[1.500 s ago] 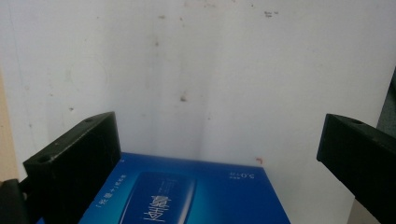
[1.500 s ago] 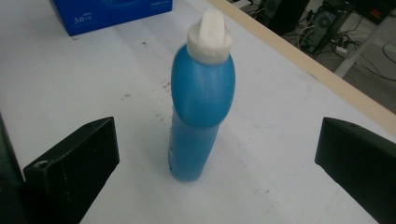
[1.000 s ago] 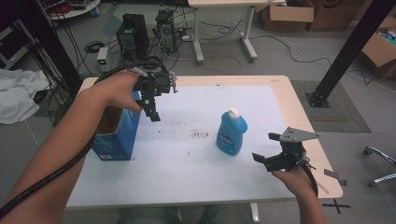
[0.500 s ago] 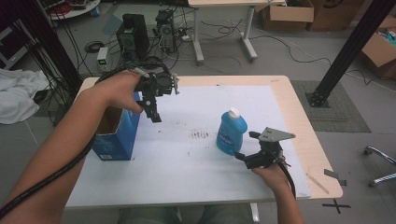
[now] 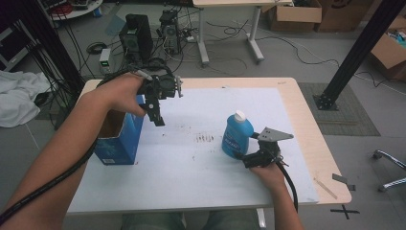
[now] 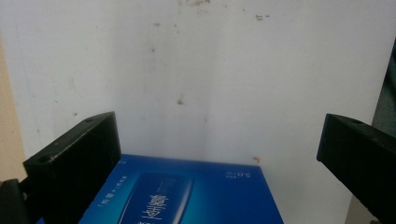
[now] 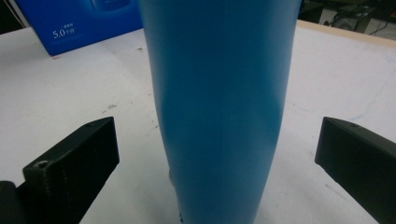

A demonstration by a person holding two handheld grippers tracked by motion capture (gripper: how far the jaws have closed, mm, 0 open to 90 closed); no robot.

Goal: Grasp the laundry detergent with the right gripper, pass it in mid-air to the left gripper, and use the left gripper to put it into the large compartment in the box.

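Closing in from about four o'clock on the table, the right gripper point(image 5: 248, 158) has slid forward over the last second until its black jaws, spread wide apart, stand on either side of the blue plastic bottle with the white cap point(image 5: 237, 135), gripping nothing yet; in the right gripper view the blue plastic bottle point(image 7: 219, 107) stands upright between them, near but not touching. That suggests the grasp is next: a squeeze low on the body should do. Farther off, at about ten o'clock, the left gripper point(image 5: 156, 115) has stayed put, jaws wide apart and empty, hanging above the open blue cardboard box point(image 5: 117, 139) on the white table sheet point(image 5: 191, 191)
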